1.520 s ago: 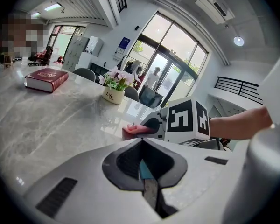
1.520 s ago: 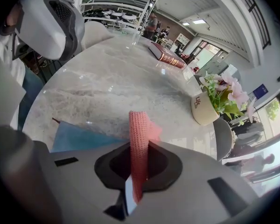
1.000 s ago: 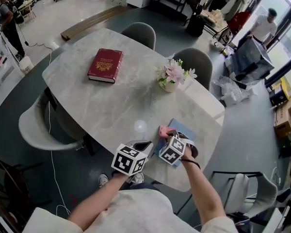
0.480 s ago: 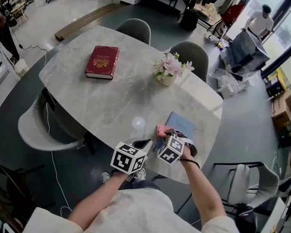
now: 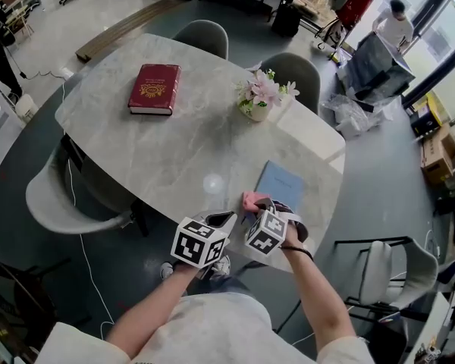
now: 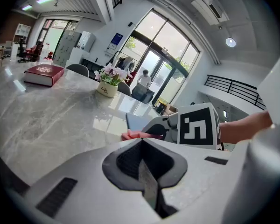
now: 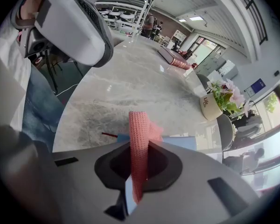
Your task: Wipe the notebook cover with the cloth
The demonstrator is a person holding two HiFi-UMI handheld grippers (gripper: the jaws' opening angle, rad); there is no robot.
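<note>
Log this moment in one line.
left tool: shut, empty | right tool: shut on cloth | cloth: at notebook's near corner | notebook: closed

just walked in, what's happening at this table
A person holds a gripper in each hand at the near edge of a marble table. The right gripper is shut on a pink cloth, held at the near corner of a blue notebook that lies flat on the table, as if to wipe its cover. The left gripper is shut with nothing in it, just beside the right one. A red book and a flower pot sit further back.
</note>
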